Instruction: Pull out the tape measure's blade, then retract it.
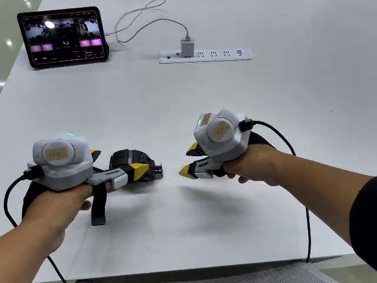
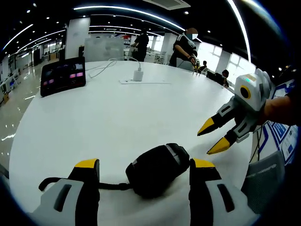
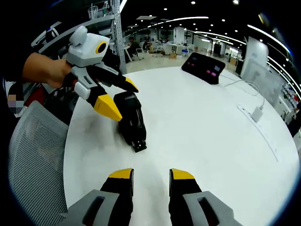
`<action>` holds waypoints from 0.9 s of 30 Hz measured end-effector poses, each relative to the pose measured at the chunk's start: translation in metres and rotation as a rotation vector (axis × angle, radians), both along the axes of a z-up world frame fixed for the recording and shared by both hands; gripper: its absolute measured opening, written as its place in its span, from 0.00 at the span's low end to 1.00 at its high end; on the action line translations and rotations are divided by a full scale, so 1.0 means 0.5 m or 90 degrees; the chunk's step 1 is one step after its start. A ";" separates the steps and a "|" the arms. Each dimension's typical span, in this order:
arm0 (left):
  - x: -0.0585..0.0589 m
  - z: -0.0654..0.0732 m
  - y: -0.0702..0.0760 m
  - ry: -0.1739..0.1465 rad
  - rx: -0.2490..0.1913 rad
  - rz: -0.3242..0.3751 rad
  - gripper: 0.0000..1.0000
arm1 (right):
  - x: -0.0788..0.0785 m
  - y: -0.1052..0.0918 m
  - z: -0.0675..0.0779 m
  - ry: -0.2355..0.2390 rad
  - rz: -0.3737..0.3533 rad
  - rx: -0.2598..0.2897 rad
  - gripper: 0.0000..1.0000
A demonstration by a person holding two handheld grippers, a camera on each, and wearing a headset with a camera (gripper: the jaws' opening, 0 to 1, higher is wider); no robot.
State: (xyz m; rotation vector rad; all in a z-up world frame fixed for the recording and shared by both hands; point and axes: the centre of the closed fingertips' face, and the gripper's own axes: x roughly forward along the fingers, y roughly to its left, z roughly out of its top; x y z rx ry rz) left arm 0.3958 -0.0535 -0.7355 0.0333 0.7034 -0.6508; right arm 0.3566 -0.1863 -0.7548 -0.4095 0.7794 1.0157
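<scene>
One tape measure (image 1: 133,160) is lying on the table (image 1: 235,94); the left gripper's (image 2: 145,165) two jaws are standing apart around it; the right gripper's (image 1: 189,160) two jaws are hovering near it, slightly apart.

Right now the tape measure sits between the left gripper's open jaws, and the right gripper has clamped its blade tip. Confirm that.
Not the last part. The right gripper is open and apart from the tape measure, as the right gripper view shows. The rest holds.
</scene>
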 end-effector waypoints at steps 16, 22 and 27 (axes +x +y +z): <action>-0.030 0.009 0.044 0.008 -0.006 -0.041 0.91 | -0.059 -0.124 0.026 -0.008 -0.080 0.024 0.40; -0.045 0.016 0.058 -0.002 -0.003 -0.064 0.96 | -0.077 -0.168 0.043 -0.020 -0.108 0.024 0.44; -0.072 0.022 0.063 0.012 -0.010 -0.101 0.90 | -0.093 -0.205 0.047 -0.013 -0.142 0.029 0.47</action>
